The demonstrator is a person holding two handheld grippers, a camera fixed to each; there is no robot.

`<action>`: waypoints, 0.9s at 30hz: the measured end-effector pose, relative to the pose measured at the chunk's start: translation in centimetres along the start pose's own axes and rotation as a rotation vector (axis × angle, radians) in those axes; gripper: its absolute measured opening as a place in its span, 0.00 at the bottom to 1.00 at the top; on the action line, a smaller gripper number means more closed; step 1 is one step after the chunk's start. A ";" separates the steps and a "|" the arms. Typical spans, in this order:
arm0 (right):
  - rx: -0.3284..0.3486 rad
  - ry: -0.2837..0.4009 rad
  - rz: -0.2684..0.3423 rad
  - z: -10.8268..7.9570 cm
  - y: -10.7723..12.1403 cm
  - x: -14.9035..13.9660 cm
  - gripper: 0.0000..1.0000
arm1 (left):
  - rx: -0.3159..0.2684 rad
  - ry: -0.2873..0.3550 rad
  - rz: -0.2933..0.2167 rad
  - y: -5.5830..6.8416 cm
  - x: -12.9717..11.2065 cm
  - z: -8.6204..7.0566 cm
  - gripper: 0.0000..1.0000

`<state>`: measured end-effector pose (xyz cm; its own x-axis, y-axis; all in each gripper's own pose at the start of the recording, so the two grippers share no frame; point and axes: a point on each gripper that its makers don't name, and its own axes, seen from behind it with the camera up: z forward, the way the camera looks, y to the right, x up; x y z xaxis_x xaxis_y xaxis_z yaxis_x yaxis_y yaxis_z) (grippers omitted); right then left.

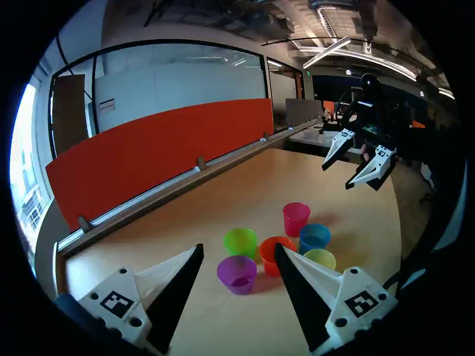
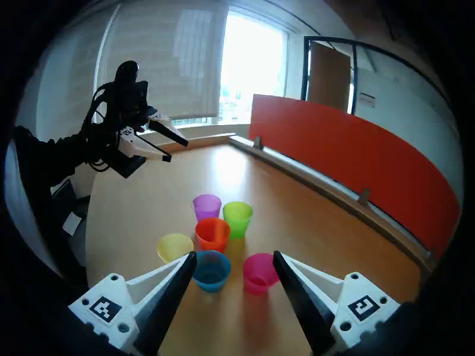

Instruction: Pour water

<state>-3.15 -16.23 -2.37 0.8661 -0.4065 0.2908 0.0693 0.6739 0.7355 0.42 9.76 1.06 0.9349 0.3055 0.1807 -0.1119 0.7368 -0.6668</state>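
A: Six small cups in a tight cluster on the worktop (image 1: pixel 237 190): purple cup (image 1: pixel 237 274), green cup (image 1: pixel 240 242), orange cup (image 1: pixel 267 252), pink cup (image 1: pixel 295 218), blue cup (image 1: pixel 313 236), yellow cup (image 1: pixel 320 258). Touching or nearly so.

B: And the jaws?

A: Spread wide on the left gripper (image 1: pixel 238 247), pinching nothing, just short of the purple cup. Spread also on the right gripper (image 2: pixel 233 254), empty, near the blue and pink cups.

B: Any water inside?

A: Cannot tell for sure; maybe something dark in the blue one.

B: Handling?

A: Probably thin plastic: light, smooth, easy to squash or to tip over. Better to pinch gently across the side wall, a little under the rim, coming from the outer side of the cluster. Hard to reach the orange cup without knocking the neighbours. Slow tilting afterwards, to avoid spilling.
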 end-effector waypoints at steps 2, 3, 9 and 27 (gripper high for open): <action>0.005 -0.007 0.000 0.3 -0.1 -0.3 1.00 | 0.001 -0.004 -0.001 0.0 -0.3 0.0 0.87; 0.007 -0.010 -0.001 0.4 -0.2 -0.4 1.00 | 0.000 -0.006 -0.002 0.0 -0.4 0.1 0.87; 0.016 -0.031 -0.015 1.1 -0.5 -1.1 1.00 | -0.014 -0.019 0.005 0.4 -1.1 0.3 0.87; 0.066 -0.086 -0.005 3.2 -1.7 -4.3 1.00 | -0.045 -0.040 0.030 1.4 -1.6 1.6 0.87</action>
<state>-8.53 -17.60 -2.94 0.8202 -0.4627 0.3365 0.0382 0.6311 0.7748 -1.79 11.26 1.03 0.9172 0.3513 0.1879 -0.1236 0.6994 -0.7040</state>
